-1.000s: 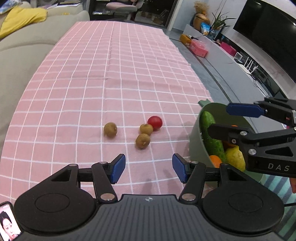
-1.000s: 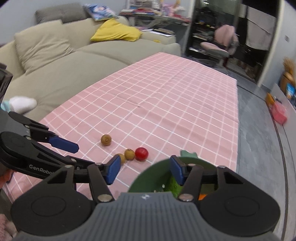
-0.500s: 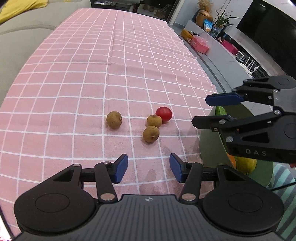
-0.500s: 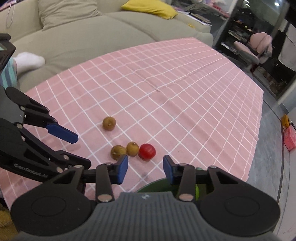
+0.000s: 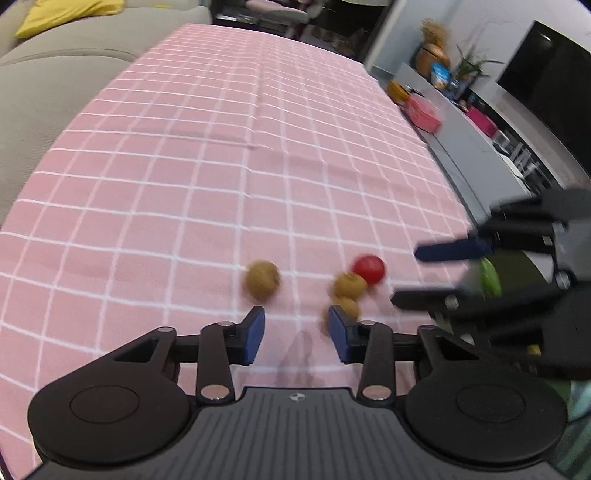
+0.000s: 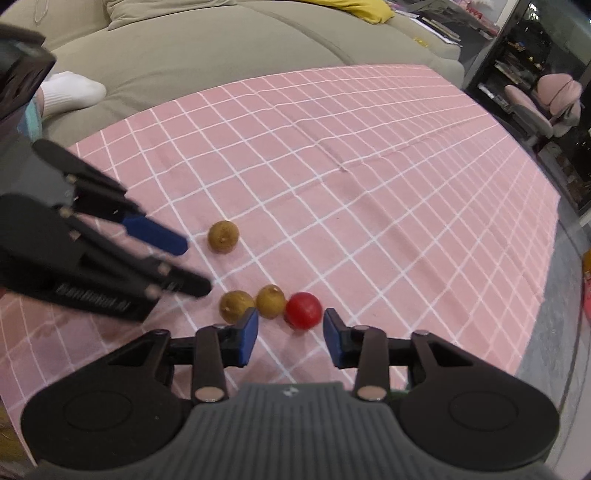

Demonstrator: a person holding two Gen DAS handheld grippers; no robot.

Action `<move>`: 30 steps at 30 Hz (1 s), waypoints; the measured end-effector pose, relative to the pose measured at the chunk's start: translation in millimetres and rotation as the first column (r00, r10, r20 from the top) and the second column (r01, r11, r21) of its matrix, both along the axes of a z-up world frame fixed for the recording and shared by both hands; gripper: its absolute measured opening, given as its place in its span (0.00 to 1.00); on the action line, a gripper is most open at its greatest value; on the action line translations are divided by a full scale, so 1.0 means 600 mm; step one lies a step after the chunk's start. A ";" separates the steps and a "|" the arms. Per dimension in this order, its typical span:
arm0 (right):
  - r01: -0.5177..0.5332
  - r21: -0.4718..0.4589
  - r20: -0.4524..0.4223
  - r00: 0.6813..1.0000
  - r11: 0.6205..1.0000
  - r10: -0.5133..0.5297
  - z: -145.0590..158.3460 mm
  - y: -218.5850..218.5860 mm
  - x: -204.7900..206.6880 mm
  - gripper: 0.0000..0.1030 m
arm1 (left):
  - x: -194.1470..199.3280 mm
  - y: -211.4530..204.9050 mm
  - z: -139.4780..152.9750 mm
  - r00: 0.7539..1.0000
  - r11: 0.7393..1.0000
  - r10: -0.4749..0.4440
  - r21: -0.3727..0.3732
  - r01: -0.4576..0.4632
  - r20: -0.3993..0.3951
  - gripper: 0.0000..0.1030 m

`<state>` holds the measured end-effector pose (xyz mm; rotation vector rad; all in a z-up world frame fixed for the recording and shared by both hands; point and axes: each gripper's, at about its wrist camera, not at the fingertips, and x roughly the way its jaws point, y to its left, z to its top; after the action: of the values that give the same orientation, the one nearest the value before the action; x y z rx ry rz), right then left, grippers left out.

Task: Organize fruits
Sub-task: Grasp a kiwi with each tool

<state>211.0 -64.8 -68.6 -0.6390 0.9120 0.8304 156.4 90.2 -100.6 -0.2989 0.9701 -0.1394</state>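
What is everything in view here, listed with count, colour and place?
brown fruits: three, brown, on the cloth; one apart, two touching beside the red fruit.
red fruit: one, red, just ahead of the right gripper.
checked cloth: one, pink with white lines, under the fruits.
green bowl: one, green, at the cloth's edge, mostly hidden.
sofa: one, beige, beyond the cloth.
yellow cushion: one, yellow, on the sofa.
left gripper: one, black with blue fingers, empty, jaws just closing.
right gripper: one, same colours, empty, jaws just closing.
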 end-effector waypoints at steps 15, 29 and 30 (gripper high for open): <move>0.008 0.007 -0.146 0.989 1.000 -0.007 -0.039 0.046 0.008 0.23 | 0.040 0.018 -0.023 1.000 0.999 -0.020 0.033 0.020 0.009 0.34; 0.067 -0.005 -0.160 0.985 0.998 -0.067 -0.055 0.054 0.017 0.23 | 0.032 0.028 -0.009 1.000 1.000 0.005 0.031 -0.006 0.011 0.26; 0.073 -0.010 -0.156 0.985 0.997 -0.074 -0.055 0.053 0.017 0.23 | 0.030 0.028 -0.006 1.000 1.000 0.007 0.030 -0.008 0.012 0.26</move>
<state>220.9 -33.0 -101.8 -0.5457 1.0733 0.8207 174.6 106.9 -104.3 -0.2735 0.9588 -0.1191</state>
